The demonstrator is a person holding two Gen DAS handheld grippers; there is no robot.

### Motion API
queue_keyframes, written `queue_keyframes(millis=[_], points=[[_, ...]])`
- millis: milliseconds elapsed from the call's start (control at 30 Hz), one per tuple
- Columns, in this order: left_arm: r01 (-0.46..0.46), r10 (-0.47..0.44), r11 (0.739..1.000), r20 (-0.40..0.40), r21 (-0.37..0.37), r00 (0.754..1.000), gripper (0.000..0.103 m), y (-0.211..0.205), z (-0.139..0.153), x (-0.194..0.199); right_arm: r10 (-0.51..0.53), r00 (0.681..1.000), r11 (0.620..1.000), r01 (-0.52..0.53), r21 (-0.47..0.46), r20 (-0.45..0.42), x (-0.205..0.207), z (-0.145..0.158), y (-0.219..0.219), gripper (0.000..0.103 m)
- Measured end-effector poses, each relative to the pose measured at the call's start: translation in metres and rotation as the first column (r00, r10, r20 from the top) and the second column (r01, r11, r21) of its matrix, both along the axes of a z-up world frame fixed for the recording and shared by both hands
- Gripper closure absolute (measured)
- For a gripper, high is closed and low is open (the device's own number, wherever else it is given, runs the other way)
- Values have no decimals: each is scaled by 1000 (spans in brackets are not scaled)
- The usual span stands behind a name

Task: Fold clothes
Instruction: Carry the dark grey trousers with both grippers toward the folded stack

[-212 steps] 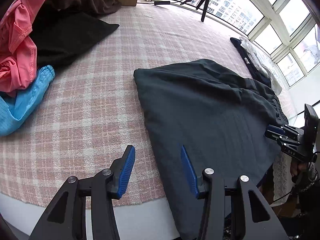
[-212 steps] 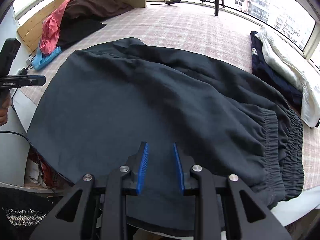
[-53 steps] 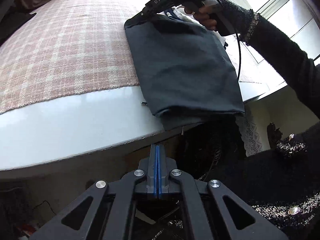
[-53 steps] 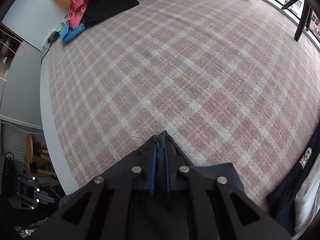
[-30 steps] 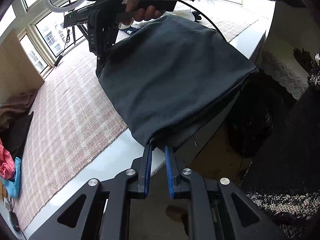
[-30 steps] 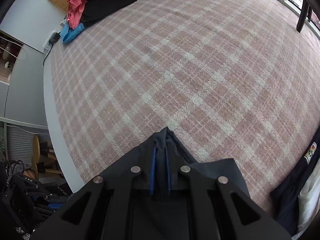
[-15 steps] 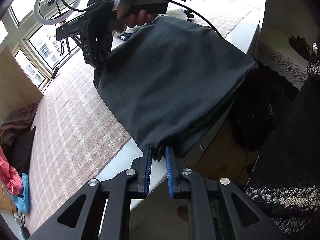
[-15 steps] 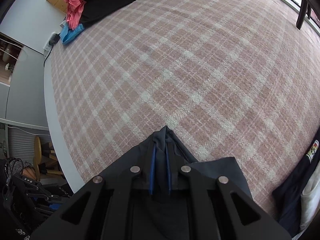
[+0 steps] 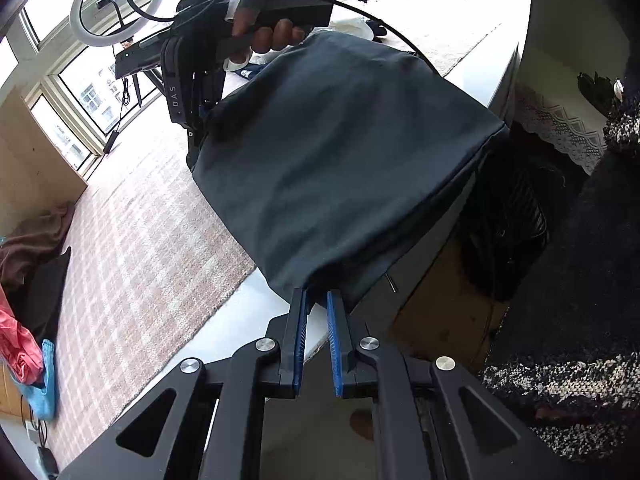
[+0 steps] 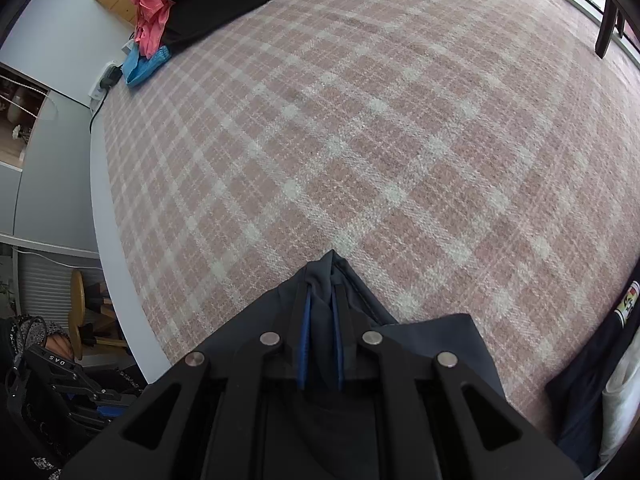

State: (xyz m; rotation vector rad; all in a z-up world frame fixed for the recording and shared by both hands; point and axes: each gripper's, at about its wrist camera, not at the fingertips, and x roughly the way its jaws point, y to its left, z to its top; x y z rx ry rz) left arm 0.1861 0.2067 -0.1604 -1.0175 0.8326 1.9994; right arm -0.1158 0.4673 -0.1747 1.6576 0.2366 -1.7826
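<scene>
Off to the left gripper's far left, a heap of unfolded clothes, pink, bright blue and brown, lies at the far edge of the pink-and-cream checked bed cover. No basket, box or other container shows in either view; the heap simply rests on the cover.

The left gripper has its blue-lined fingers parted by a narrow gap, and the lower corner of the dark grey-blue folded cloth garment sits just at their tips. Whether cloth is pinched there cannot be told.

Ahead and up from it, the right gripper is clamped on the garment's opposite corner, a peak of fabric poking out past its fingers. The garment hangs lifted between the two grippers, partly past the bed's white edge.

The risk, as I judge it, lies at the left corner: if that hold is shallow or absent, the cloth could slip out as the garment is carried, the layers would sag open, and the free end could drop off the bed. To the right gripper's right lie a dark navy garment and a white one, near enough to be dragged.
</scene>
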Motion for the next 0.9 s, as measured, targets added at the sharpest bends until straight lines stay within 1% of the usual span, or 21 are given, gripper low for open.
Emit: queue_keyframes(millis=[167,300,467,500,533,667,733,800,867,900], points=[[4,-4,1000,-1,-13,1000,92,2,-2,1,-5,1000,1000,5,1,1,0,-3,-11,93],[-7,6,1000,-19,-24,1000,92,3,-3,-1,34,999,999,-34,-2,3,-23,9,19,93],[3,-3,1000,-24,-23,1000,96,3,-3,-1,40,999,999,-40,-1,7,-29,12,28,92],[-1,1,1000,-29,-21,1000,101,3,-4,-1,39,999,999,-39,-1,7,-30,13,29,92],[-5,5,1000,-33,-19,999,101,3,-4,-1,40,999,999,-40,0,6,-30,13,29,92],[-22,22,999,17,32,1000,102,-5,6,-3,43,999,999,-43,2,-2,-31,12,25,92],[-32,29,998,44,59,999,102,-9,12,-4,37,999,999,-37,-15,-3,-26,0,-1,92],[-42,36,996,72,85,997,102,-13,18,-5,35,999,999,-35,-31,-8,-25,1,-6,93],[-53,42,992,100,111,994,102,-17,24,-6,38,999,999,-39,-35,-29,-23,3,-10,96],[-49,39,994,98,102,994,102,-13,19,-17,34,999,999,-35,-39,-38,-22,2,-14,96]])
